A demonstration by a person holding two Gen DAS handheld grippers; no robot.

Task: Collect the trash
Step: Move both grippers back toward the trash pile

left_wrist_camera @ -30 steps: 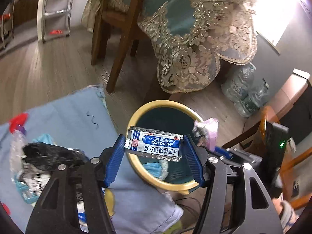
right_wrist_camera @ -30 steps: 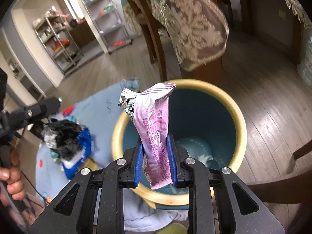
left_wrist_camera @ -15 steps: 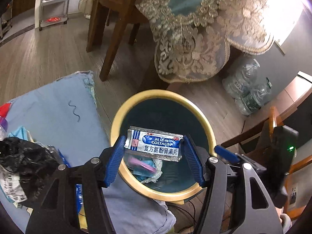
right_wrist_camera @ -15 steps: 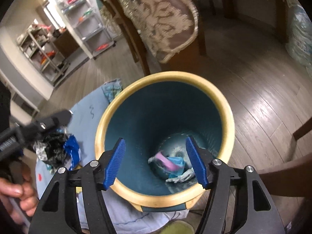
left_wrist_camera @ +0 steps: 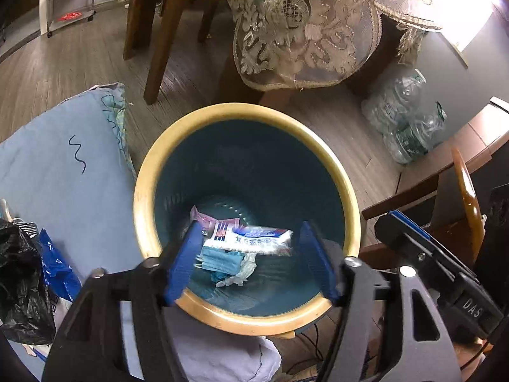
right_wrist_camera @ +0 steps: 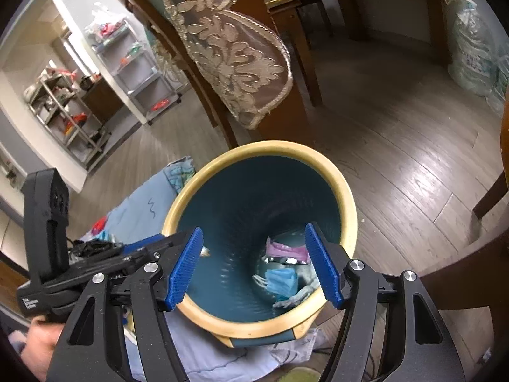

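Both tongs hang over the bin (left_wrist_camera: 140, 197) so whatever they let go falls in; the left tongs (left_wrist_camera: 251, 259) have just been opening and the pill packet (left_wrist_camera: 254, 240), blurred, sits loose between them; the right tongs (right_wrist_camera: 254, 265) gape empty; the pink wrapper (right_wrist_camera: 286, 250) lies at the bin's bottom, frame centre.

dim room on my feeds; window glare (left_wrist_camera: 474, 9) blown out top right, falling packet (left_wrist_camera: 254, 238) motion-blurred, fisheye edges bent.

Both the left gripper (left_wrist_camera: 251, 262) and the right gripper (right_wrist_camera: 254, 269) have black triangular-cutout arms, ribbed blue pads (right_wrist_camera: 186, 269) and silver screw heads (white lettering marks the handles).
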